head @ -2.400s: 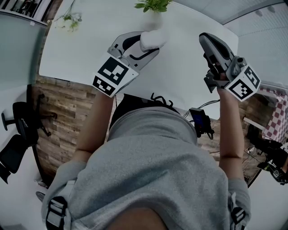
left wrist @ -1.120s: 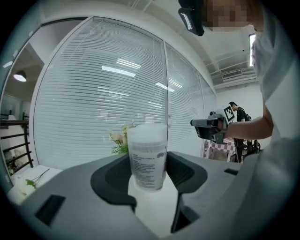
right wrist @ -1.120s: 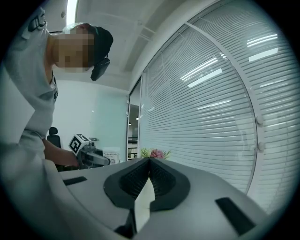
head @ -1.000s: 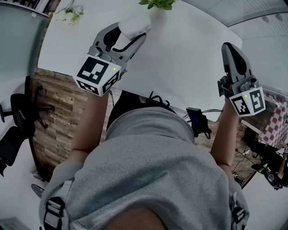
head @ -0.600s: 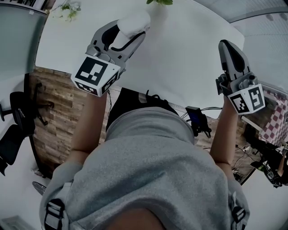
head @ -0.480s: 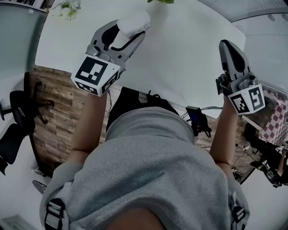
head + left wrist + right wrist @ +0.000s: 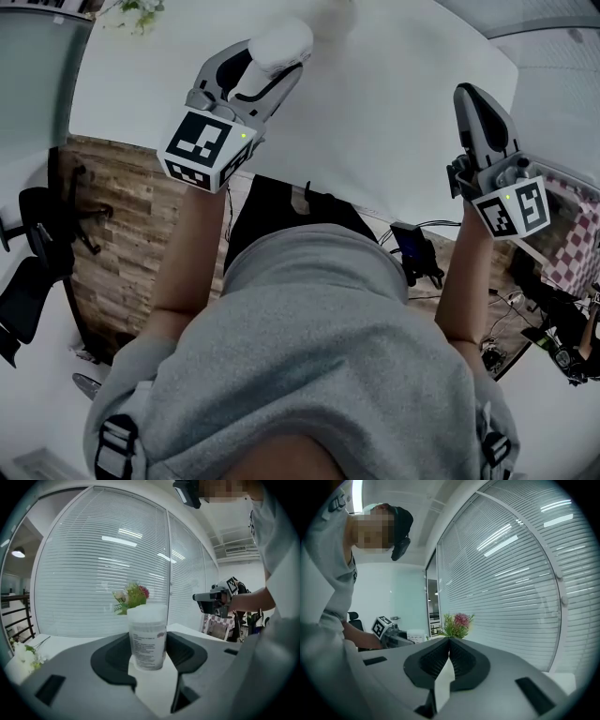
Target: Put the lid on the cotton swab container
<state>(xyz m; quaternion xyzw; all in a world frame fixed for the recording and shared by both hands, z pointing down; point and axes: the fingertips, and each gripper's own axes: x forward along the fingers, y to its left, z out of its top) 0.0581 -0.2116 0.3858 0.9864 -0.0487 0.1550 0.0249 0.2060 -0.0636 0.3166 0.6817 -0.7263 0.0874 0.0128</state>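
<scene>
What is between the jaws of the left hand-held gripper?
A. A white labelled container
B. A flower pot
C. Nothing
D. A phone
A: in the left gripper view a white labelled container stands upright between the two pads of the left hand-held gripper.

Container [image 7: 147, 634] between left tongs [image 7: 149, 652], flowers [image 7: 132, 596] behind it, right tongs [image 7: 472, 98] well apart

The left tongs [image 7: 150, 654] clasp the cotton swab container [image 7: 148, 632] upright — flowers [image 7: 132, 596] just behind it, the right tongs [image 7: 202, 603] off to its right, white counter [image 7: 65, 641] beyond.
</scene>
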